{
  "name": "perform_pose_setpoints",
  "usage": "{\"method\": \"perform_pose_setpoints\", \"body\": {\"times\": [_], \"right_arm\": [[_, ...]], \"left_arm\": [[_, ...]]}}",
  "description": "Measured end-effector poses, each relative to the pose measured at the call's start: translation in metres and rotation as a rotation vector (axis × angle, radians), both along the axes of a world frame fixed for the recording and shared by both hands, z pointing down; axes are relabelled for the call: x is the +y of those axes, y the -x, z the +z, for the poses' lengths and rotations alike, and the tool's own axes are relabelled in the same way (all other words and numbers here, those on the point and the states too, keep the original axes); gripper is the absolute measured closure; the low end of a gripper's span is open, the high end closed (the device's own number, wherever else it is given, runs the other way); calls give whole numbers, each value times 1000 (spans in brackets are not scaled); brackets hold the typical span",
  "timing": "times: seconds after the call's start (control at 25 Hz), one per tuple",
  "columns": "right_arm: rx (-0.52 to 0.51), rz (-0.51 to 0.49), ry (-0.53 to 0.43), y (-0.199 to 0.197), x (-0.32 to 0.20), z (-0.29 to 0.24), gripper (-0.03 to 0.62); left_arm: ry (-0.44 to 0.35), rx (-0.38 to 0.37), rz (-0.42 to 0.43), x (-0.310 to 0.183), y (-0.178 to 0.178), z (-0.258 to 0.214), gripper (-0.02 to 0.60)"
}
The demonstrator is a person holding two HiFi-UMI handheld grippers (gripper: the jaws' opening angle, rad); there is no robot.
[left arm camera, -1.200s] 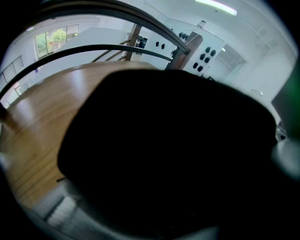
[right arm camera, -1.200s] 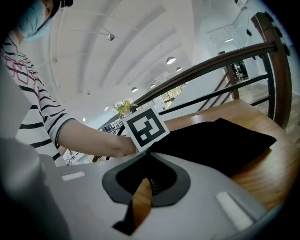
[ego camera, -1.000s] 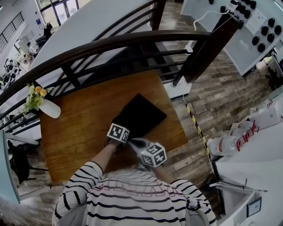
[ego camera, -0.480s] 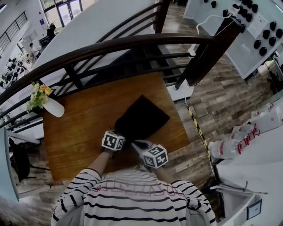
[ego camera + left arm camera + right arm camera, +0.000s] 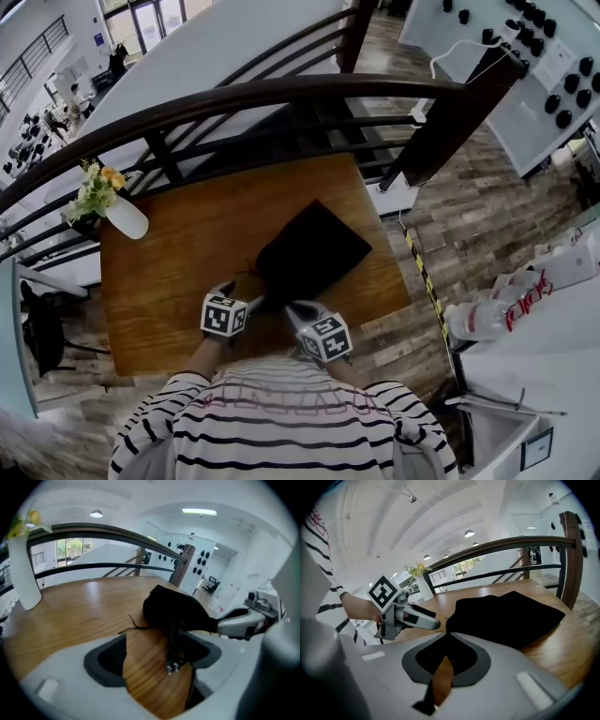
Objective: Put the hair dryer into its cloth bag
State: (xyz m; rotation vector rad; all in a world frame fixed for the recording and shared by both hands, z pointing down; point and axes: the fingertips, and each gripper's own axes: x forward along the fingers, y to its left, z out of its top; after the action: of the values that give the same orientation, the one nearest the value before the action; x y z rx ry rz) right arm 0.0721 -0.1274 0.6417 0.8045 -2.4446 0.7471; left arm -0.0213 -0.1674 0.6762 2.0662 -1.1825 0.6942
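The black cloth bag (image 5: pixel 314 253) lies on the wooden table (image 5: pixel 178 272), bulging, with whatever fills it hidden. A dark cord hangs out of its near end and its plug (image 5: pixel 172 667) dangles just above the wood. A thin drawstring (image 5: pixel 133 627) trails beside it. My left gripper (image 5: pixel 246 298) hangs back from the bag; its jaws (image 5: pixel 154 656) are opening wide, with the plug between them near the right finger, untouched. My right gripper (image 5: pixel 446 634) is shut on the bag's near edge (image 5: pixel 211 626).
A white vase with flowers (image 5: pixel 122 214) stands at the table's far left corner. A dark curved railing (image 5: pixel 281 94) runs behind the table. The floor with striped tape (image 5: pixel 417 272) lies to the right, and a white counter with bottles (image 5: pixel 487 314) beyond it.
My left gripper has pulled back from the bag toward the near left. The right gripper has stayed at the bag's near edge.
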Motion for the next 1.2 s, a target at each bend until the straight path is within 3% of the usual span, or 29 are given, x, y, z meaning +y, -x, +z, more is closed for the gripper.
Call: {"method": "perform_pose_setpoints", "body": {"times": [0.44, 0.76, 0.92, 1.2], "right_arm": [[135, 83, -7, -3, 26, 23, 574], [177, 146, 6, -1, 37, 34, 559], [184, 183, 21, 2, 45, 43, 518], [158, 297, 14, 7, 48, 33, 487]], "left_arm": [[-17, 43, -71, 35, 51, -9, 204], [-10, 72, -4, 45, 52, -9, 204], [-13, 84, 31, 48, 50, -10, 204], [-40, 102, 79, 50, 63, -20, 204]]}}
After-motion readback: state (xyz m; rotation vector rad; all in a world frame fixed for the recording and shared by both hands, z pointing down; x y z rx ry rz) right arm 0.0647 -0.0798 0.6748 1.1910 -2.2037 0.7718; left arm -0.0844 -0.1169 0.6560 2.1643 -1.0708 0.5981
